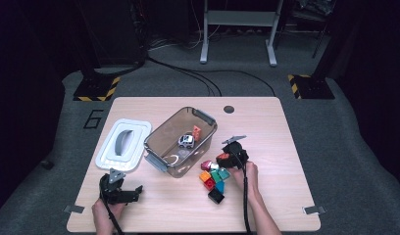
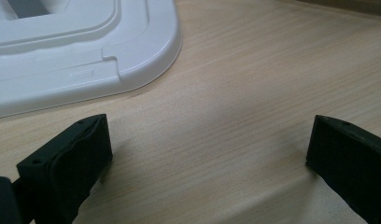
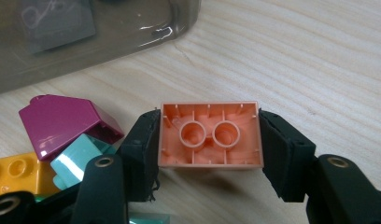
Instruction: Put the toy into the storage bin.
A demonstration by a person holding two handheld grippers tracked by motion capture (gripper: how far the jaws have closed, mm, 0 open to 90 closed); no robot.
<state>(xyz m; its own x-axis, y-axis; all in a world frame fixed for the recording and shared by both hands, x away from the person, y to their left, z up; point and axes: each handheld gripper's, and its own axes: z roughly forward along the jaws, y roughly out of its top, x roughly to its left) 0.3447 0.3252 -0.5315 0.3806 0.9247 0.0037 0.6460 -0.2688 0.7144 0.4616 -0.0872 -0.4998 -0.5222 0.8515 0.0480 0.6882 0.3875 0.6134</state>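
My right gripper (image 3: 209, 140) is shut on a peach-orange toy brick (image 3: 210, 135), whose hollow underside with two round tubes faces the camera. In the high view the right gripper (image 1: 226, 157) hovers just above a pile of coloured bricks (image 1: 214, 177), right of the clear bin (image 1: 161, 140). A magenta brick (image 3: 62, 123), a teal brick (image 3: 75, 157) and a yellow brick (image 3: 18, 173) lie to its left. My left gripper (image 2: 207, 154) stands open over bare tabletop near the front left (image 1: 131, 194), just below the white lid (image 2: 81, 51).
The clear bin holds a small toy car (image 1: 186, 141), an orange brick (image 1: 196, 131) and a grey piece. The white lid (image 1: 123, 143) lies left of the bin. A black brick (image 1: 216, 195) sits at the pile's near end. Bare wood lies right of the pile.
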